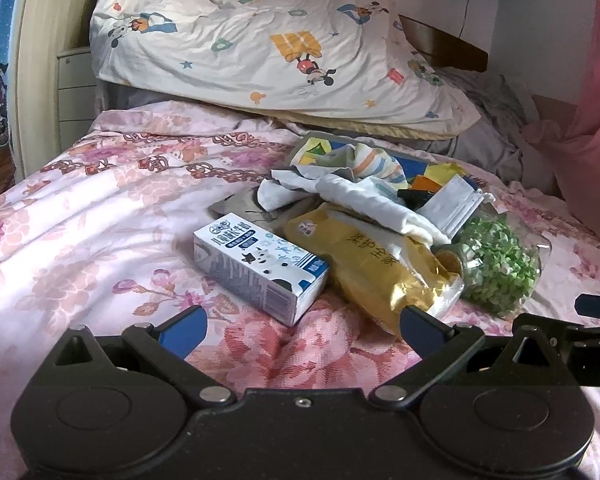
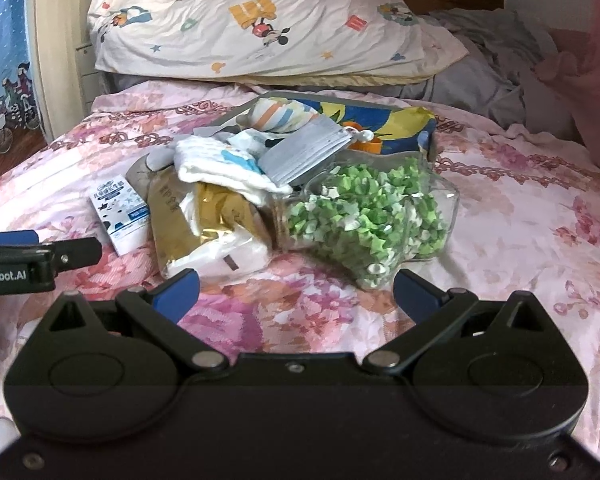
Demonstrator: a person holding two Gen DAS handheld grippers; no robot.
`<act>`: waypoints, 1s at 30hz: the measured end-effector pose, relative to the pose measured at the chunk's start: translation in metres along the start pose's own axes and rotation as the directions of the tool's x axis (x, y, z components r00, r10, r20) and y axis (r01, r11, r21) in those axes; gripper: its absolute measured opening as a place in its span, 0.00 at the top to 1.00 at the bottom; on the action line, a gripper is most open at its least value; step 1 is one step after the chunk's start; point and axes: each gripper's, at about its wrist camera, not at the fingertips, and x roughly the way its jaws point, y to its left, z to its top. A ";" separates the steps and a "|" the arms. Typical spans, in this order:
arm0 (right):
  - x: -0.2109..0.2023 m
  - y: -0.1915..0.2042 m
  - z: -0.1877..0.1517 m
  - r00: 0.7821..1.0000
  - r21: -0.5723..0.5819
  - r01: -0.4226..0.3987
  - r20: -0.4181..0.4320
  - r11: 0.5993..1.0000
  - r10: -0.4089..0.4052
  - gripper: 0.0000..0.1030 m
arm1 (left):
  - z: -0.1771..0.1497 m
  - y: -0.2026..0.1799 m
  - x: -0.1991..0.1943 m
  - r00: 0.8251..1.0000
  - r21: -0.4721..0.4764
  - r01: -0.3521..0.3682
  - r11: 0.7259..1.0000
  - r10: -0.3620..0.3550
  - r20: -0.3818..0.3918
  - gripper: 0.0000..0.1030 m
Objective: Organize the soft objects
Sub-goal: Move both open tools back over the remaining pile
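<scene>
Two hand-held grippers are hovering side by side over a bed spread with a pink floral sheet (image 1: pixel 100 216), both facing a small heap of clutter lying near the middle of the bed, below a cartoon-print pillow (image 1: pixel 260 40) propped at the head edge. The left gripper (image 1: pixel 300 328) is standing with its blue-tipped fingers spread wide and holding nothing; the right gripper (image 2: pixel 296 294) is likewise gaping wide and empty, just short of the heap.

The soft things to be sorted are sitting on top of the pile: a white folded cloth (image 1: pixel 364 204) is draping over a gold foil pouch (image 1: pixel 384 272), and a striped fabric item (image 2: pixel 278 114) is resting behind it on a colourful flat book or box (image 2: pixel 384 118), whose exact kind cannot be told. Hard goods are crowding them: a small milk carton (image 1: pixel 260 268) is lying on its side at the heap's left, touching the pouch, and a star-shaped glass jar of green paper stars (image 2: pixel 364 216) is lying at its right. A grey stack of face masks (image 2: pixel 304 152) is leaning between cloth and jar.

By the look of it, the task is only at its opening, the approach to a first pick. The next move is probably calling for one gripper to advance and close on the white cloth from above, lifting it clear without dragging the pouch or rolling the jar.
</scene>
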 end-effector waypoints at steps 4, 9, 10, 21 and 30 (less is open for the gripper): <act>0.003 0.003 0.000 1.000 -0.012 -0.016 0.009 1.000 0.016 0.01 | 0.001 0.004 0.001 1.000 -0.004 -0.010 1.000 0.010 -0.003 0.01; 0.006 0.005 -0.001 0.999 -0.029 -0.031 0.028 0.999 0.032 0.01 | 0.005 0.007 0.002 1.000 -0.007 -0.016 1.000 0.017 0.002 0.01; 0.006 0.004 -0.002 0.999 -0.033 -0.037 0.030 0.999 0.038 0.01 | 0.006 0.007 0.003 1.000 -0.006 -0.017 1.000 0.018 0.004 0.01; 0.006 0.017 -0.003 0.989 -0.128 -0.056 0.125 0.990 0.072 0.01 | 0.021 0.015 0.009 1.000 0.023 -0.017 1.000 0.017 0.001 0.01; 0.009 0.011 0.000 0.983 -0.124 -0.043 0.174 0.991 0.065 0.01 | 0.034 0.015 0.014 1.000 0.043 -0.009 0.999 0.009 -0.001 0.01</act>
